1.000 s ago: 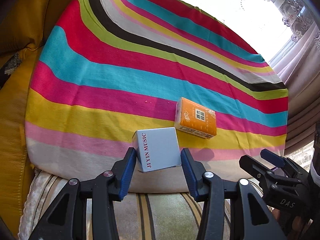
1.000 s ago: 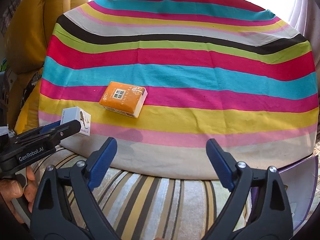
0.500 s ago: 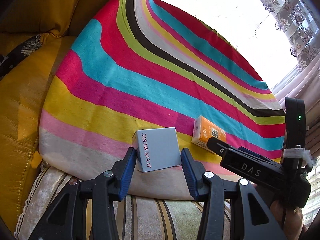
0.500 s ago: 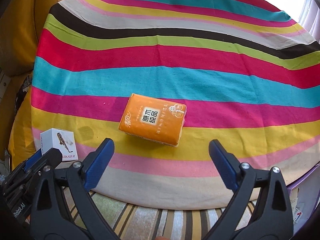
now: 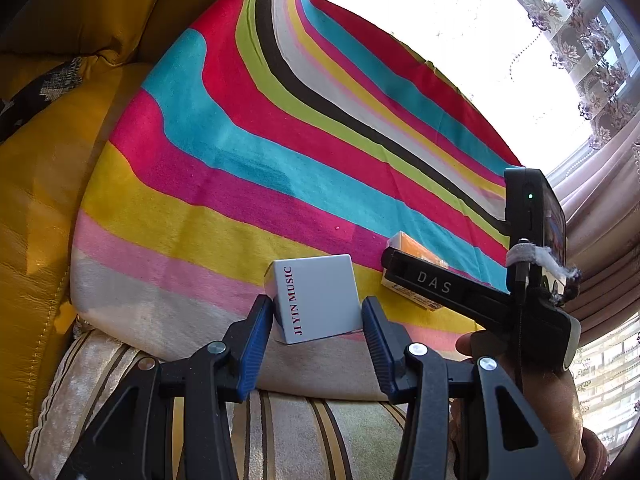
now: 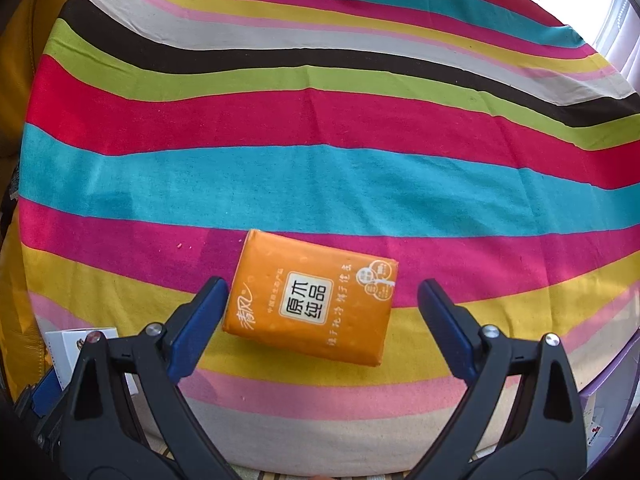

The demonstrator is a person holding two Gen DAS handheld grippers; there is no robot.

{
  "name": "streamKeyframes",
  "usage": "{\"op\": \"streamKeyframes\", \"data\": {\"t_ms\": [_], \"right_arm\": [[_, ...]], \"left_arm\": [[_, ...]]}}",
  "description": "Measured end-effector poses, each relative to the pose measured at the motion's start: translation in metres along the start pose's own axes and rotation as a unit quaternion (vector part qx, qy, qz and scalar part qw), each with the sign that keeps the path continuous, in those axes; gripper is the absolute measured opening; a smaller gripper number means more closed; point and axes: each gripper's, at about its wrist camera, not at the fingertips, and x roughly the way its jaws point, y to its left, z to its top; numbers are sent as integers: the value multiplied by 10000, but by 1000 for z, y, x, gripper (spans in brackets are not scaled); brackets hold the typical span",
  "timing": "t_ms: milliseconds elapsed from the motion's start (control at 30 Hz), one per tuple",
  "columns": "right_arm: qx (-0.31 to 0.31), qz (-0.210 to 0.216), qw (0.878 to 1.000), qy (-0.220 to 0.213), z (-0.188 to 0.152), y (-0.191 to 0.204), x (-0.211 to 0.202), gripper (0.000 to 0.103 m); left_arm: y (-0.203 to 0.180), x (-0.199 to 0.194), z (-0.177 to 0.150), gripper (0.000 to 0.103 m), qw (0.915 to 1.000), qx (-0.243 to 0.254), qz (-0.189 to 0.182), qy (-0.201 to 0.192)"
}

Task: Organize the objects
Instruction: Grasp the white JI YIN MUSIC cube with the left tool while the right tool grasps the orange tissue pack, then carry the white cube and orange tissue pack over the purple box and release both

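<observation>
The white box (image 5: 318, 298) is held between the pads of the left gripper (image 5: 318, 320), at the near edge of the striped cloth (image 5: 240, 152). The orange pack (image 6: 314, 298) lies flat on the cloth, on the magenta and yellow stripes. The right gripper (image 6: 320, 312) is spread wide over the pack: the left pad (image 6: 200, 320) is just beside the pack's short edge, while the right pad (image 6: 444, 320) is apart from the other edge. Contact with the pack cannot be confirmed.

The step in hand is judged to be the grasp of the pack. For a good grasp, the gripper is best shifted slightly to the right so that the pack is centred between the pads. The pads are to be lowered to the level of the pack's sides before closure. Since the pack appears soft, a gentle closure is advised, so that it is not crushed or squeezed out. The cloth is to be kept clear of the pads. The box is to be held steady meanwhile.
</observation>
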Motion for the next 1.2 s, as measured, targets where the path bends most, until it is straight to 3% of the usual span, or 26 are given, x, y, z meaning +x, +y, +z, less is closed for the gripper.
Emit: {"op": "streamKeyframes", "data": {"t_ms": [100,200,667,1200], "right_arm": [[5,-16,10000,55,1,-1,5,94],[-51,-51,9999,94,0,-2,6,79],[-134,-219,9990,-367,-23,-12,-43,78],[127,-417,9957,-818,-77,-62,-114,78]], "left_arm": [[-1,1,-1,47,10000,32,30,2],[-3,0,-2,47,10000,60,42,-8],[-24,-11,-8,47,9989,451,63,-108],[-73,-33,-42,47,9948,977,-296,-73]]}}
